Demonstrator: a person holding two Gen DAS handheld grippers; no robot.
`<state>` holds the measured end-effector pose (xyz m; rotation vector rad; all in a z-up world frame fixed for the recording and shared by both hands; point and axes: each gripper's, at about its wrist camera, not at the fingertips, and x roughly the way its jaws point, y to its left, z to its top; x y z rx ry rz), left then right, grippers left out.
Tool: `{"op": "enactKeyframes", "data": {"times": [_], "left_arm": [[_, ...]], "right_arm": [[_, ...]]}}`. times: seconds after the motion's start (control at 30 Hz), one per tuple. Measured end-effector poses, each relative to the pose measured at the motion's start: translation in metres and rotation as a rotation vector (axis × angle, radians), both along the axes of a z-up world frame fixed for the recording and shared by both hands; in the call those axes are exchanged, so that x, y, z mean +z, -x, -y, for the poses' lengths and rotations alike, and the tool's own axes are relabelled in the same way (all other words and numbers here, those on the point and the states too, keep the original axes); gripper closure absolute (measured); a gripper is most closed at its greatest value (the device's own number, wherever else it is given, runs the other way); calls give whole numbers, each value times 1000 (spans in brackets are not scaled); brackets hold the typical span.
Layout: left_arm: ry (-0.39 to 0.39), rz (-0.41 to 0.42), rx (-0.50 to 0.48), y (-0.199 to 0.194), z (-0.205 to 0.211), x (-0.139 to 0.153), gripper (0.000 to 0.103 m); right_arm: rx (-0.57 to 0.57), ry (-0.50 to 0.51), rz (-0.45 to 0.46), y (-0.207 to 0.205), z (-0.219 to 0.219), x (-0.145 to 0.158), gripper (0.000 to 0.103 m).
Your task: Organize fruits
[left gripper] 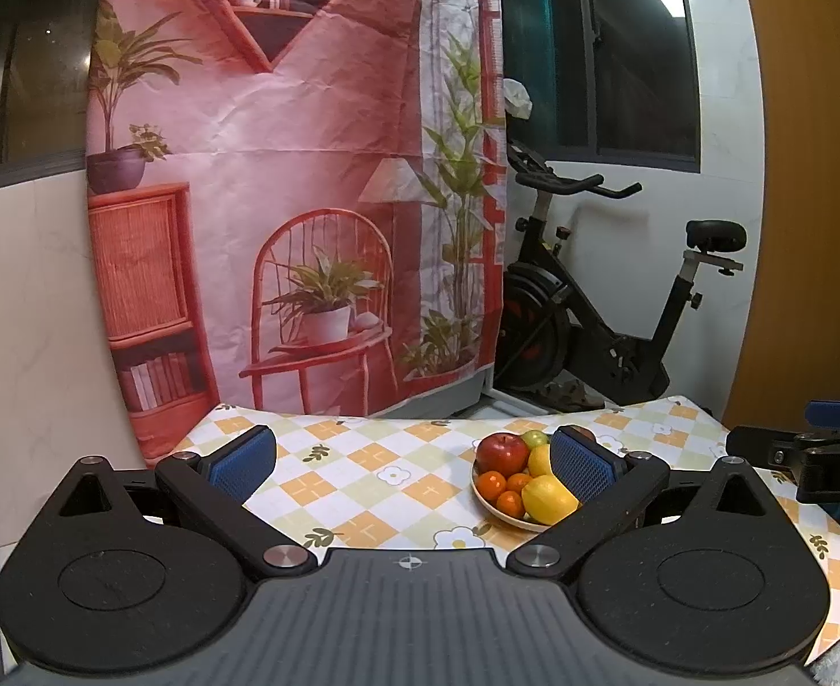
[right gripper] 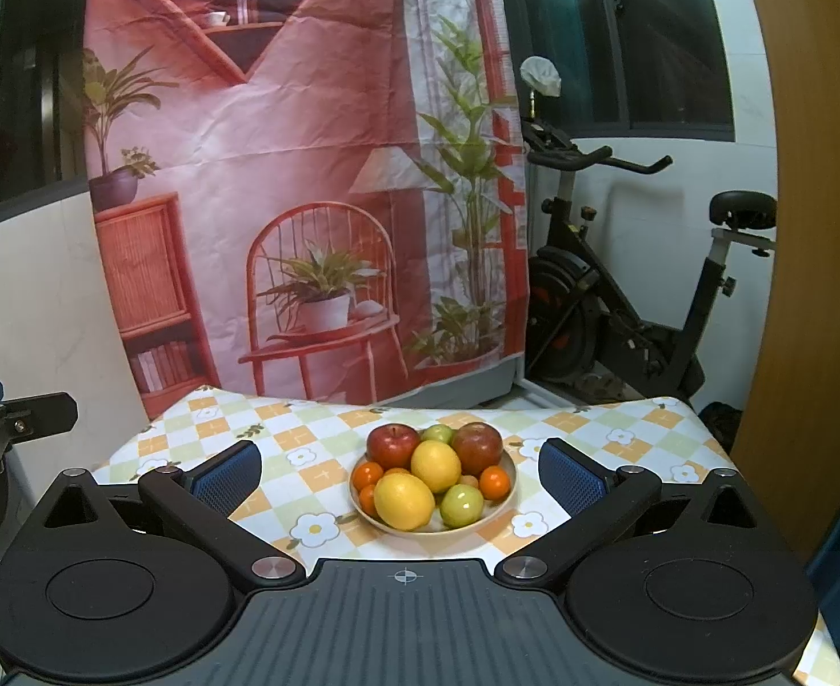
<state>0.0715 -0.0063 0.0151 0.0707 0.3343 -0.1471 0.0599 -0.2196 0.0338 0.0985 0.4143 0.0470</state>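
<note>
A cream bowl (right gripper: 494,520) of fruit stands on the checked tablecloth. It holds two red apples (right gripper: 392,445), two yellow lemons (right gripper: 404,501), green apples (right gripper: 462,505) and several small oranges (right gripper: 494,483). My right gripper (right gripper: 400,471) is open, held back from the bowl, which lies between its blue pads (right gripper: 568,480). My left gripper (left gripper: 414,460) is open and empty. In the left wrist view the bowl (left gripper: 506,517) sits to the right, partly hidden behind the right pad (left gripper: 583,466).
The table (right gripper: 283,446) has a flowered checked cloth. A pink printed backdrop (right gripper: 306,171) hangs behind it. An exercise bike (right gripper: 620,297) stands at the back right. A wooden door (right gripper: 820,228) is on the right. The other gripper (left gripper: 808,457) shows at the left wrist view's right edge.
</note>
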Motion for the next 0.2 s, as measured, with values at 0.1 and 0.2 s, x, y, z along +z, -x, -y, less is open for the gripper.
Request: {"op": "enactKeyframes", "data": {"times": [0.1, 0.2], "left_arm": [[1, 4, -1, 1, 0, -1, 0], [1, 3, -1, 0, 1, -1, 0]], "right_arm": [[0, 0, 0, 0, 0, 0, 0], [0, 0, 0, 0, 0, 0, 0]]}}
